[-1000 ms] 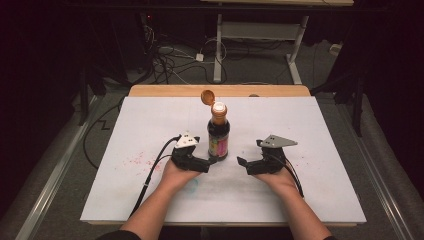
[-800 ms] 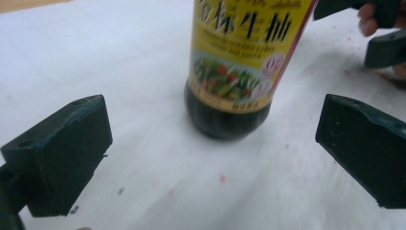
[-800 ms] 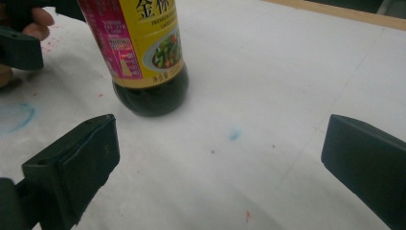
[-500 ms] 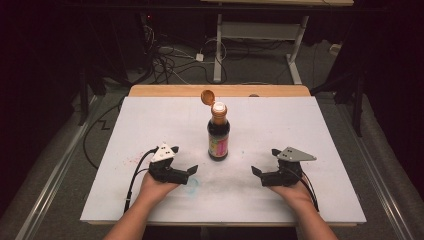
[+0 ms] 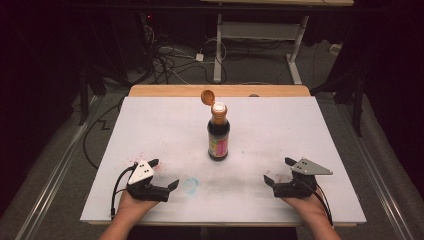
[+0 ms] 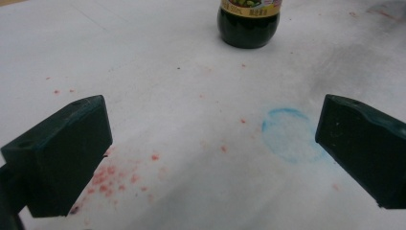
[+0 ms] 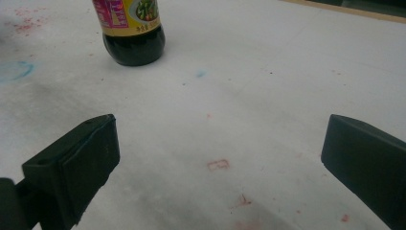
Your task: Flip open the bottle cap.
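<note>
Ahead of both sets of jaws, well apart from them, the bottle stands upright with its cap flipped open. The left gripper and right gripper rest low near the table edge, jaws wide apart and empty, apparently parked clear of the bottle.
</note>
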The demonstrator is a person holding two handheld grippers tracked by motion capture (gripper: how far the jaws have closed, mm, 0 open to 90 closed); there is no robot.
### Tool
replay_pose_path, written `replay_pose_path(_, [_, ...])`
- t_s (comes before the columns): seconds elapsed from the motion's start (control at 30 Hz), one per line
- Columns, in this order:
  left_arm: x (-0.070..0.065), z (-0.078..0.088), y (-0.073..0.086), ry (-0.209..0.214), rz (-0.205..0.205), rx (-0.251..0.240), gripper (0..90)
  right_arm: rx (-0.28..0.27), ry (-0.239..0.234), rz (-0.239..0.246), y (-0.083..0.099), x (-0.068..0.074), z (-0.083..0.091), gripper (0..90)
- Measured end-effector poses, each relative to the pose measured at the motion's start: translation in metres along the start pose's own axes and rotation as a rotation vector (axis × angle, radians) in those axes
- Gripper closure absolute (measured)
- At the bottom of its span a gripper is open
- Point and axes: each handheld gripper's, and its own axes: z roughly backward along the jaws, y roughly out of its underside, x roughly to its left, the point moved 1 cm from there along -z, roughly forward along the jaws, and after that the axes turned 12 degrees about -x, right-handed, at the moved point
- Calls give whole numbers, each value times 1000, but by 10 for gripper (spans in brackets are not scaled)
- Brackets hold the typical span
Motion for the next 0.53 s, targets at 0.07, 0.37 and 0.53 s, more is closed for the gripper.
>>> replay_pose_path(0.07, [0, 6, -1, 0, 10, -12, 0, -7, 5, 6, 1, 1, 3, 2])
replay_pose_path(0.37, [-2, 10, 1, -7, -9, -45, 0, -11, 20, 19, 3, 4, 6, 3])
replay_pose_path(0.53, [-1, 12, 0, -8, 7, -60, 0, -28, 22, 20, 3, 3, 8, 3])
